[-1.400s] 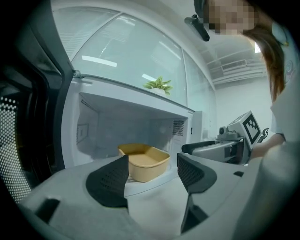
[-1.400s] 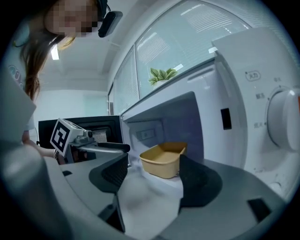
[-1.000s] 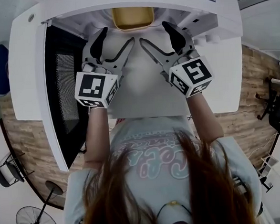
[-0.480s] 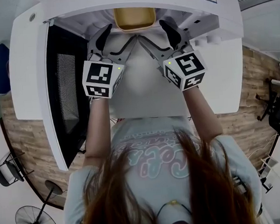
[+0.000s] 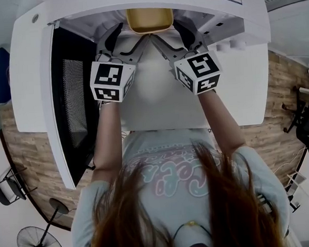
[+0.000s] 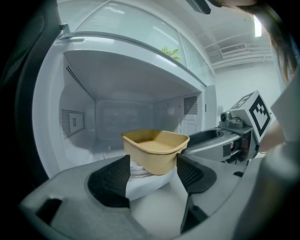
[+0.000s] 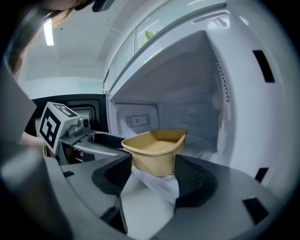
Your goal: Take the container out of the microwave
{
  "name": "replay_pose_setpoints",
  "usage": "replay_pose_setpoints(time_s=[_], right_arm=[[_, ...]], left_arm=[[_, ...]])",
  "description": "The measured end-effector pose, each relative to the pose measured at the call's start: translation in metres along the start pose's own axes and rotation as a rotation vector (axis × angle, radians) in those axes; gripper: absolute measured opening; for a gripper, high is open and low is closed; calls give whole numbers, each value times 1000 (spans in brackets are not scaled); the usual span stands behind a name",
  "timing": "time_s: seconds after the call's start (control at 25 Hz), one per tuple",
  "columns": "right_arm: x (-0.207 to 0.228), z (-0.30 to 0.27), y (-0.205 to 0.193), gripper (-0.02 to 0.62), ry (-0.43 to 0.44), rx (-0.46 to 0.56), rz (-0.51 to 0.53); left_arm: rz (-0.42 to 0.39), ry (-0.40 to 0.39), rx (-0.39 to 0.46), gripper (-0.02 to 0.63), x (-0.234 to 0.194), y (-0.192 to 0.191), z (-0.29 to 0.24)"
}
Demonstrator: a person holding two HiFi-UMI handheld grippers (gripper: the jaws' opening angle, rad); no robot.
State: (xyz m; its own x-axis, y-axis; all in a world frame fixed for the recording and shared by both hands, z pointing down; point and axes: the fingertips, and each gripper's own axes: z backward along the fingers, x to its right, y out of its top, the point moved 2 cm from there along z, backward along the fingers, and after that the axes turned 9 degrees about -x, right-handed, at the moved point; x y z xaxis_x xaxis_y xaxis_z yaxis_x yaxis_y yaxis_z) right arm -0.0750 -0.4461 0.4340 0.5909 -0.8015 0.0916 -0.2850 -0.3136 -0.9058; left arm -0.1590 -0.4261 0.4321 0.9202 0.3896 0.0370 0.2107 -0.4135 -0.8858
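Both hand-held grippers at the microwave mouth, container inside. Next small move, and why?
Probably ease both forward: the left hand-held gripper and right hand-held gripper stand open just short of the tan container in the microwave, neither touching it. The right one's jaws have just been closing slightly, container ahead of them, not yet between.

Both forearms (image 5: 107,139) reaching forward, side by side; left gripper (image 5: 129,36) holding jaws apart, gripping nothing; right gripper (image 5: 169,34) jaws apart, just closing slightly, pads pressing nothing.
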Motion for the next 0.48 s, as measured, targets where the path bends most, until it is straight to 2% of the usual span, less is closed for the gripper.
replay_pose_setpoints(time_s=[0.36,0.48], right_arm=[[2,-8,-1,250,-18,-5,6],[3,-10,0,225,-16,1,-3]], left_arm=[[-9,-4,-5,295,-3,-3,-8],[-41,-15,-12,284,-1,-3,-10]])
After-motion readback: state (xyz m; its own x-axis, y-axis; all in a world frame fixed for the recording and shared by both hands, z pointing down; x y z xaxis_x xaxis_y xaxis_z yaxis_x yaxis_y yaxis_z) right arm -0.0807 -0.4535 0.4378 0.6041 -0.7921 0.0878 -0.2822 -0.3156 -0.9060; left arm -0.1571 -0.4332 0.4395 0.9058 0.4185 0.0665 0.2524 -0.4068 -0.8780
